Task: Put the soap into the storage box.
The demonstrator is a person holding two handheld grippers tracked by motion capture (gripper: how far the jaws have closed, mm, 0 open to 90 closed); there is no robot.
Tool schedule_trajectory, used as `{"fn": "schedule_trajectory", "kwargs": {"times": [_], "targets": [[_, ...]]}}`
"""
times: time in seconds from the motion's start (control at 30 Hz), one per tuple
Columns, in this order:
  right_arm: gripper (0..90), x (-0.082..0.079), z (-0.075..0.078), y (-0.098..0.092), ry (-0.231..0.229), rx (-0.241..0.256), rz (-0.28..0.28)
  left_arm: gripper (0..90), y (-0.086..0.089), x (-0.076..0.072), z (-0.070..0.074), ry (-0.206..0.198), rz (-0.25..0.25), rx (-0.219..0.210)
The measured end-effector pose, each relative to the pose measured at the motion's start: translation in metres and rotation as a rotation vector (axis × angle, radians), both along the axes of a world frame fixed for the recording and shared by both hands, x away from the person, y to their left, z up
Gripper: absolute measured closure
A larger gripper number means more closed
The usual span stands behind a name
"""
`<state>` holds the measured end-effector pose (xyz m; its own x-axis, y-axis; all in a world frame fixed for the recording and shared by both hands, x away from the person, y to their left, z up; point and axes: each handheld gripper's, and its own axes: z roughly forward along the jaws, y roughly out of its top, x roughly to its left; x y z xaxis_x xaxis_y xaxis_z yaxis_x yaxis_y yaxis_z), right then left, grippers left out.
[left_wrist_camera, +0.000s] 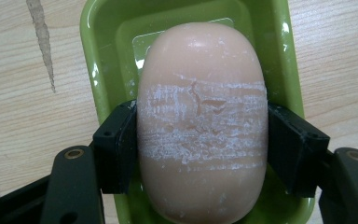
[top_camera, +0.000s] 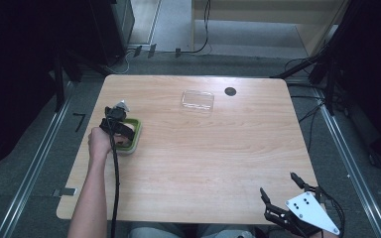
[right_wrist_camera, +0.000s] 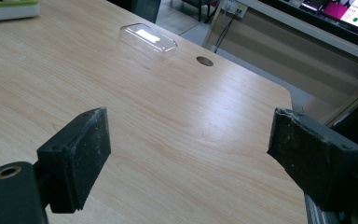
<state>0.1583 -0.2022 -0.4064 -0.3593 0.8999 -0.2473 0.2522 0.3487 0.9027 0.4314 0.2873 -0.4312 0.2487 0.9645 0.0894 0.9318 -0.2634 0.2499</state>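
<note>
The left claw [left_wrist_camera: 200, 144] is gripping a peach-coloured bar of soap [left_wrist_camera: 201, 126] across its middle, one black pad pressing on each long side, right where a band of white scuffing is running across the bar. The soap is sitting in a green soap dish [left_wrist_camera: 98, 84], and whether it is resting on the dish floor or hanging just above it is hard to tell. In the high view the left claw [top_camera: 121, 130] is working over that dish [top_camera: 135, 141] near the left edge of the counter [top_camera: 203, 158], with the person's hand [top_camera: 99, 143] behind it.

Judging by the grip, the step in hand is either lifting the soap out of the dish or setting it down in it. The next move is calling for steady pressure and a straight vertical path, since the bar is smooth and rounded and could be slipping between the pads, and the dish walls are standing close on both sides.

The right claw [right_wrist_camera: 186, 158] is hanging wide and holding nothing, idling over the near right corner of the counter [top_camera: 290, 196]. A clear plastic lid [top_camera: 197, 100] is lying well apart toward the far edge, with a round dark hole [top_camera: 230, 91] just beside it. Nothing is standing between the dish and the lid
</note>
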Motion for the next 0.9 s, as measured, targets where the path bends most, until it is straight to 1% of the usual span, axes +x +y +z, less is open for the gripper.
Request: {"fn": "schedule_trajectory", "kwargs": {"times": [0.03,0.27,0.6,0.63,0.73,0.77,0.9], "targets": [[13.3,0.000,0.000,0.000,0.000,0.001,0.001,33.7,0.001,0.000,0.000,0.000,0.002,-0.008],[13.3,0.000,0.000,0.000,-0.002,0.002,0.001,33.5,0.000,0.000,-0.001,-0.005,0.009,-0.007],[13.3,0.000,0.000,0.000,-0.006,0.001,0.001,32.7,0.000,0.000,-0.001,-0.001,0.022,-0.014],[13.3,0.000,0.000,-0.001,-0.007,0.002,-0.001,31.7,0.001,0.000,0.001,-0.013,0.024,-0.021],[13.3,0.000,0.000,0.000,-0.007,0.002,0.000,29.4,0.001,-0.001,0.005,-0.021,0.024,-0.018],[13.3,0.000,0.000,0.000,-0.007,0.003,0.001,26.2,0.001,-0.002,0.006,-0.023,0.025,-0.017],[13.3,0.000,0.000,0.000,-0.006,0.003,0.000,22.2,0.000,-0.004,0.009,-0.010,0.032,-0.004]]}}
